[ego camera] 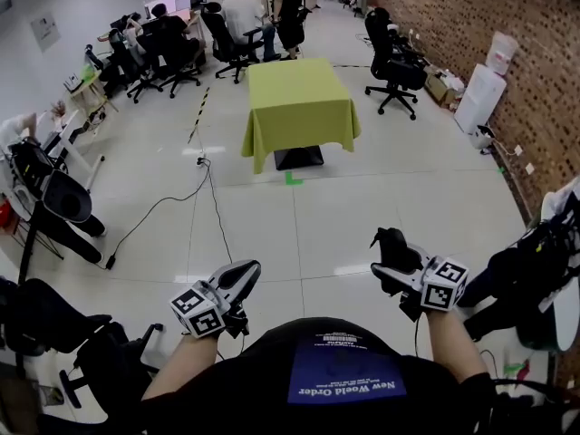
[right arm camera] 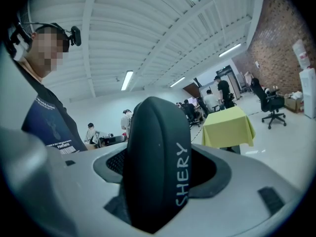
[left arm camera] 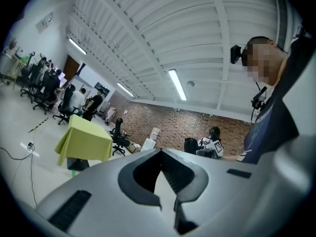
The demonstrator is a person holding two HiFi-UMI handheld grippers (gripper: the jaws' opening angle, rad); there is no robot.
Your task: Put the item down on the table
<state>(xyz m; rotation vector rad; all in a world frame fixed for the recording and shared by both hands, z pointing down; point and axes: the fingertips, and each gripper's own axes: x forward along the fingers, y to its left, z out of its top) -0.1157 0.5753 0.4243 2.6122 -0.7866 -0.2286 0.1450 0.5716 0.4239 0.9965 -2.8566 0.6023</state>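
A table under a yellow-green cloth [ego camera: 299, 98] stands well ahead of me on the tiled floor; it also shows in the left gripper view [left arm camera: 84, 139] and the right gripper view [right arm camera: 228, 127]. My right gripper [ego camera: 395, 259] is shut on a rounded black item [ego camera: 391, 241] close to my body. In the right gripper view the item [right arm camera: 155, 167] stands upright between the grey jaws of the right gripper [right arm camera: 163, 181], with pale lettering down its side. My left gripper [ego camera: 240, 277] is at my lower left, and in its own view the left gripper [left arm camera: 165, 174] has its jaws together with nothing held.
A black cable [ego camera: 213, 198] runs over the floor left of the table. Office chairs [ego camera: 394, 62] stand by the brick wall and people sit at desks [ego camera: 240, 16] at the back. Dark chairs and gear [ego camera: 54, 207] crowd both sides near me.
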